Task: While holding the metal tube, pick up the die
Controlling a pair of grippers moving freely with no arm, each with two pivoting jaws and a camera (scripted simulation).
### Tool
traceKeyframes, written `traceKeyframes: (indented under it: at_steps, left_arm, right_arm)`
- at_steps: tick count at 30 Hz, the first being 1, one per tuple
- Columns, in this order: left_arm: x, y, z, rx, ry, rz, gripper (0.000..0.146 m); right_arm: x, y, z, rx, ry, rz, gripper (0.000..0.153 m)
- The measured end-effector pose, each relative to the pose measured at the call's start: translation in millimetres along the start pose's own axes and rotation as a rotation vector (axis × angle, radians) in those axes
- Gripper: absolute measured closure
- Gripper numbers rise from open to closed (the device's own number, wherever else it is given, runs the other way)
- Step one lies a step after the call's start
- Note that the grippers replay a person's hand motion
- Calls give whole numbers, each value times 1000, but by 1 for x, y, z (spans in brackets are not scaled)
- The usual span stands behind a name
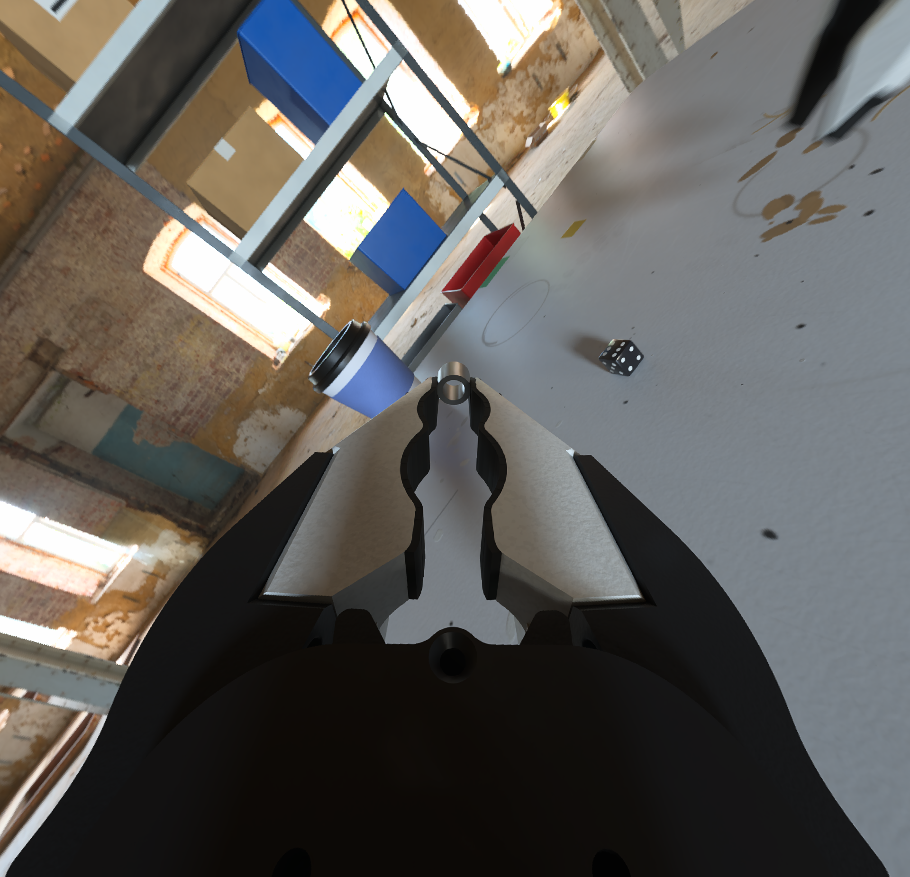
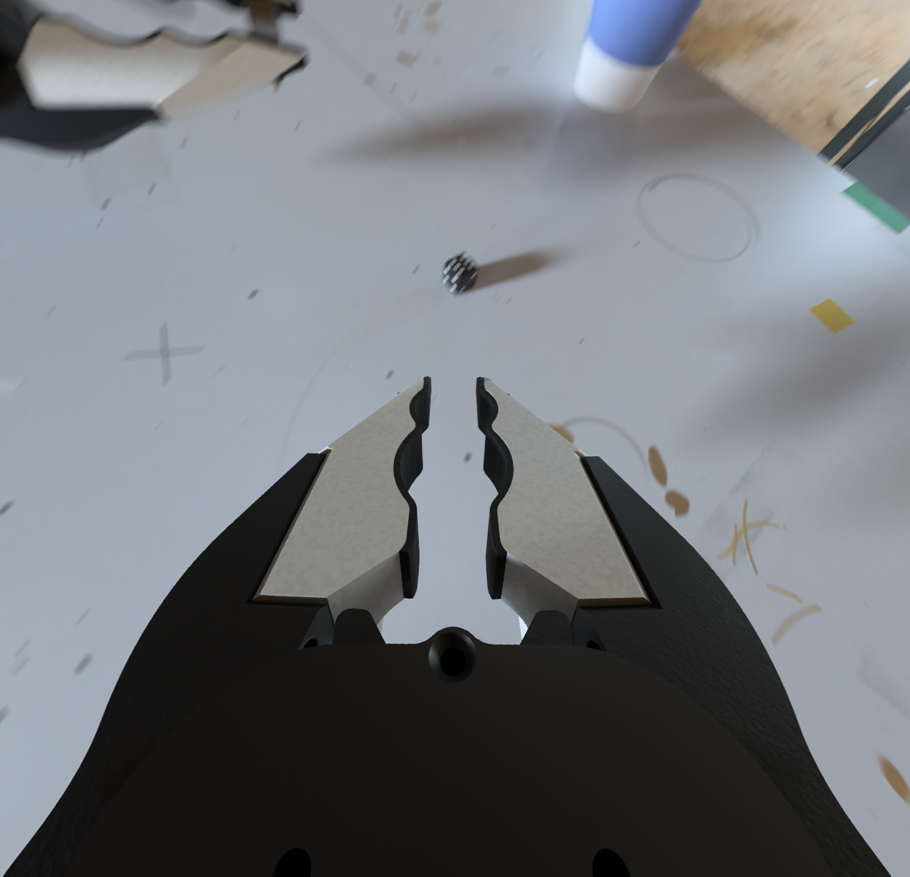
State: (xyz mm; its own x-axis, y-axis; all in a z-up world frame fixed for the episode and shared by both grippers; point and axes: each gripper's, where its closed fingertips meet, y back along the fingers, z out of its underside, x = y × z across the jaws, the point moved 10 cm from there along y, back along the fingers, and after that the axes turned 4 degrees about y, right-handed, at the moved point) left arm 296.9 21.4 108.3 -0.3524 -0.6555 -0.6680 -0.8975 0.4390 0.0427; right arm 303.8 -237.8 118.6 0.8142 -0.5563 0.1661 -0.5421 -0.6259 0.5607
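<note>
My left gripper (image 1: 453,389) is shut on a short metal tube (image 1: 453,388), held end-on at the fingertips above the grey table (image 1: 738,459). A black die with white pips (image 1: 621,357) lies on the table, right of the tube and a little beyond it. In the right wrist view the die (image 2: 459,273) is blurred and lies straight ahead of my right gripper (image 2: 453,390), which is empty, its jaws a narrow gap apart, above the table (image 2: 246,262). The left gripper (image 2: 266,31) shows blurred at the upper left there; the right gripper (image 1: 857,51) shows blurred at the left wrist view's upper right.
A blue paper cup with a black lid (image 1: 362,368) stands at the table's edge just left of the tube; it also shows in the right wrist view (image 2: 635,31). A red tray (image 1: 480,265), a shelf rack with blue bins (image 1: 300,61) and cardboard boxes stand beyond. Brown stains (image 1: 793,211) mark the table.
</note>
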Motion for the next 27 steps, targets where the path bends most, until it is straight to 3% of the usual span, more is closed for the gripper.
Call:
traceKeyframes:
  at_steps: [3,7,9,12,14,16,19,24,27]
  left_arm:
    - [-2,-2,2,-28,16,-5,135]
    - [0,-2,1,-24,-2,6,135]
    - [0,-1,1,-17,-7,4,135]
    - [-2,0,2,-17,16,-5,135]
    - [-4,1,2,-14,33,-6,135]
    - [-4,0,2,-16,35,1,135]
    - [-2,-1,2,-23,22,11,135]
    - [0,-2,2,-33,11,23,135]
    - [1,-2,2,-36,6,26,135]
  right_arm:
    - [-20,31,-5,-184,88,-55,120]
    - [-29,48,-1,-292,51,-142,108]
    - [-19,48,6,-372,26,-48,108]
    - [-1,41,15,-530,13,195,108]
    - [3,34,18,-622,45,226,108]
    - [-3,31,18,-702,74,137,108]
    - [-10,42,11,-645,52,-12,108]
    - [-16,74,-11,-459,42,-42,107]
    - [-28,74,-28,-309,107,-109,108]
